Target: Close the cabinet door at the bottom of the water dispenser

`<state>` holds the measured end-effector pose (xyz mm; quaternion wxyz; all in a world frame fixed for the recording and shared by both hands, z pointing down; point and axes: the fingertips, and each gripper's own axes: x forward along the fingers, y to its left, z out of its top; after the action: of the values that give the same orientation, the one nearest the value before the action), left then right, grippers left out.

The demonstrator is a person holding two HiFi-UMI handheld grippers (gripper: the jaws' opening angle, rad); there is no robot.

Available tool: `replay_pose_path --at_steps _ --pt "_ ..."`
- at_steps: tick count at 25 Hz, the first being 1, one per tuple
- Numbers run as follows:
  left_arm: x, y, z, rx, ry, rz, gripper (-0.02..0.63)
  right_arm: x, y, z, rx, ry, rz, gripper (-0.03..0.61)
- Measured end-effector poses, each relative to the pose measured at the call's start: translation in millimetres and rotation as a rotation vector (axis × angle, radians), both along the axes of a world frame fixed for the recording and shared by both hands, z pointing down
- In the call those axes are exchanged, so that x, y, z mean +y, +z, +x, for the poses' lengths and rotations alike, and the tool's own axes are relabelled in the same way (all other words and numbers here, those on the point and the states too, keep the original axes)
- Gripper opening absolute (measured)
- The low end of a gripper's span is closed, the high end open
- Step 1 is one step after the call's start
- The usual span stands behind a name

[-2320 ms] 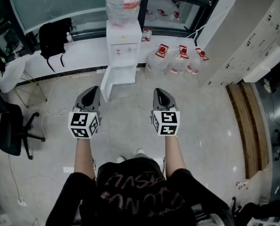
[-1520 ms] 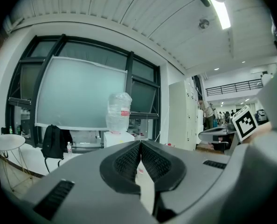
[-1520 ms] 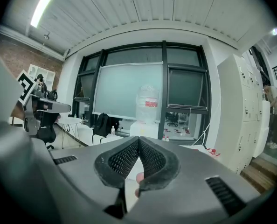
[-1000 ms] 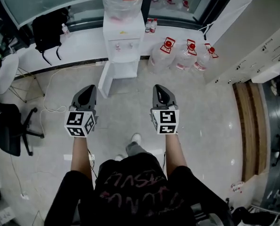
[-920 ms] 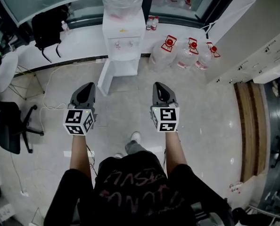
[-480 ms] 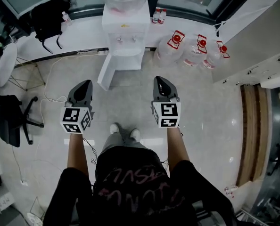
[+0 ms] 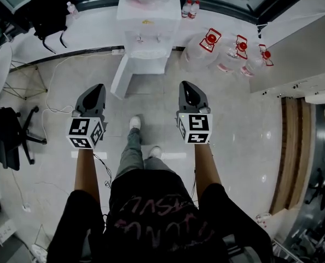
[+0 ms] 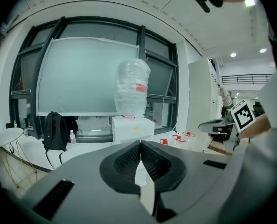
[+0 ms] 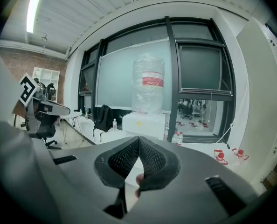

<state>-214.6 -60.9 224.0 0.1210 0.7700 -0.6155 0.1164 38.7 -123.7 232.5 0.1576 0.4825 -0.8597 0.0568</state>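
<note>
We approach the dispenser with both claws pinched shut on nothing

The white box-shaped water dispenser (image 7: 147,34) stands at the top centre of the head view. Its flat white cabinet door (image 7: 121,76) hangs swung out toward the left, not yet reachable. We hold the left gripper (image 7: 94,91) and right gripper (image 7: 186,89) level and forward at mid-frame. Each has its ribbed pads meeting at the tips with nothing between, likely so a closed tip can nudge the panel. Clear plastic water jugs with red caps (image 7: 228,53) sit at the upper right, clear of our path. Against half a second ago, the dispenser has slid higher and closer. One white shoe (image 7: 134,123) has stepped ahead, though we cannot judge the door's exact angle from above.
</note>
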Motion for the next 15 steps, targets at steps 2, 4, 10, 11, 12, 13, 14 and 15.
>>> replay_pose_path --at_steps 2,4,10,11,12,13,14,15 --pt "-11 13 -3 -0.003 0.006 -0.007 0.015 -10 12 -5 0.000 -0.003 -0.002 0.012" --pt "-21 28 -10 -0.002 0.006 -0.013 0.015 -20 27 -10 0.003 -0.002 -0.006 0.012" --pt "-45 77 -29 0.018 -0.014 -0.027 0.015 -46 76 -23 -0.011 0.007 -0.027 0.012" --pt "-49 87 -31 0.014 -0.014 -0.027 0.015 -50 85 -25 -0.008 0.003 -0.026 0.012" --pt "-53 96 -33 0.011 -0.015 -0.027 0.015 -54 93 -27 -0.006 0.000 -0.025 0.012" --pt "-57 107 -35 0.011 -0.018 -0.028 0.015 -59 102 -29 -0.007 -0.003 -0.026 0.012" --pt "-61 117 -38 0.015 -0.023 -0.028 0.015 -63 111 -30 -0.011 -0.005 -0.028 0.012" --pt "-64 127 -40 0.020 -0.027 -0.029 0.015 -67 121 -31 -0.015 -0.006 -0.030 0.012"
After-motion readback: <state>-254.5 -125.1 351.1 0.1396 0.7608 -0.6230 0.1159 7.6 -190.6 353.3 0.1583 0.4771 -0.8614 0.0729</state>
